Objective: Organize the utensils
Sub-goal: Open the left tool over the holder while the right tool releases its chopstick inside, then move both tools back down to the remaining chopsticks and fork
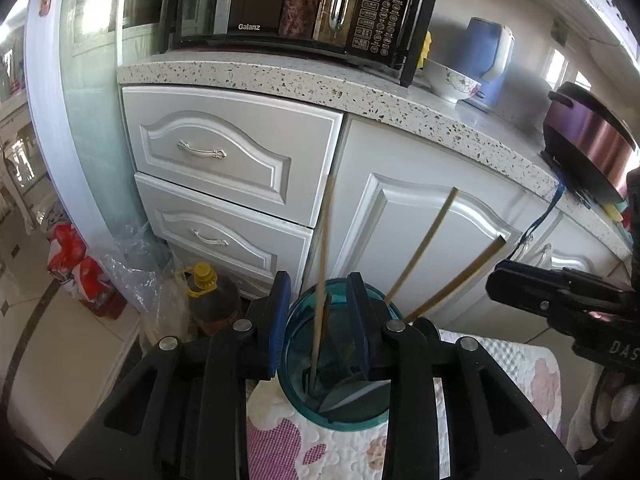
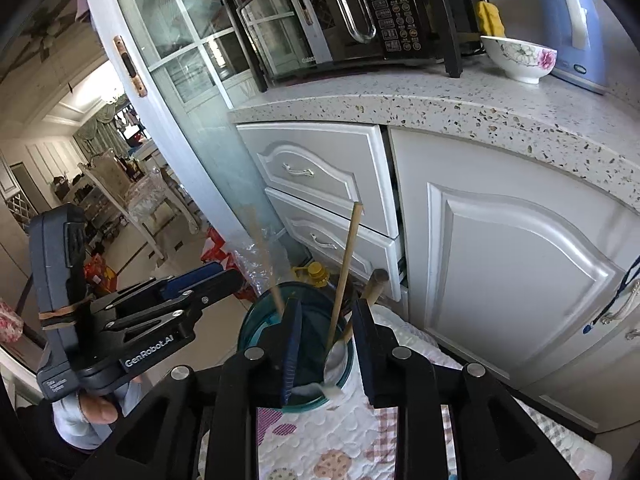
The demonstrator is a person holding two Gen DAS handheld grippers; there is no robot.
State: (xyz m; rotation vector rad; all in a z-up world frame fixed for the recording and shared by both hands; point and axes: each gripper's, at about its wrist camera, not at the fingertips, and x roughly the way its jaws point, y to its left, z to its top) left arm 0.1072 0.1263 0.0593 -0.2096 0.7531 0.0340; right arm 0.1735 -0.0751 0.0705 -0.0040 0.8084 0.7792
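Quilted cloth [image 1: 516,364]: one teal cup [image 1: 340,420], perhaps three chopsticks [image 1: 420,248]; both grippers [image 1: 320,320] [image 2: 326,344] slightly parted, empty.

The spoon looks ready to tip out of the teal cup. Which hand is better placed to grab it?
Probably right: the spoon leans on the teal cup's rim just inside the right gripper's open jaws. The left gripper straddles a chopstick on the far side.

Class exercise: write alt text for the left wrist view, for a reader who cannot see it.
An open left gripper hovers over a teal cup holding three chopsticks, on a floral cloth before white cabinets.
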